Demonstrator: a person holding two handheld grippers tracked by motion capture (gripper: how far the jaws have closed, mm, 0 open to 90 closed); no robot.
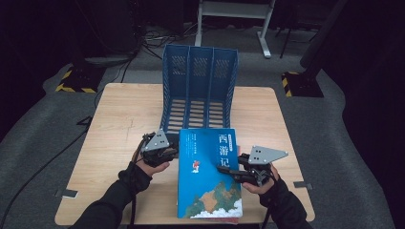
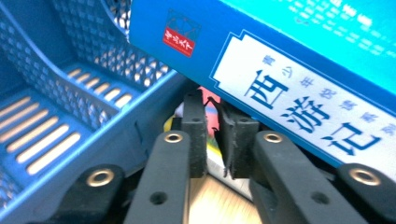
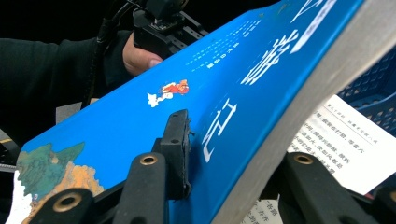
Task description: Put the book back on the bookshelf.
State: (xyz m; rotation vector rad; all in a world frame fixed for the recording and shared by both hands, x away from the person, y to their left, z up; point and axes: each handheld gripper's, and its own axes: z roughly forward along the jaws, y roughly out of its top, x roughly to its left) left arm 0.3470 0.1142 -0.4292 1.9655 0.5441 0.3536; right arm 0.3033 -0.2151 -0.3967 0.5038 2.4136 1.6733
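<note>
A blue book (image 1: 207,191) with white title characters lies in front of a blue file rack (image 1: 199,81) with three compartments. My right gripper (image 1: 230,171) is shut on the book's right edge; in the right gripper view one pad (image 3: 179,140) presses on the tilted cover (image 3: 130,121) and the other jaw is hidden underneath. My left gripper (image 1: 175,153) is at the book's left edge. In the left gripper view its jaws (image 2: 212,112) stand almost together under the book's spine (image 2: 289,79). A pink and yellow edge (image 2: 211,100) shows behind the pads; whether anything thin is pinched is unclear.
The rack (image 2: 60,98) stands close beside the left gripper. A white printed page (image 3: 341,140) lies beneath the blue book. The wooden table (image 1: 119,124) has bare room left and right of the rack. White stand legs (image 1: 265,38) and cables lie on the floor behind.
</note>
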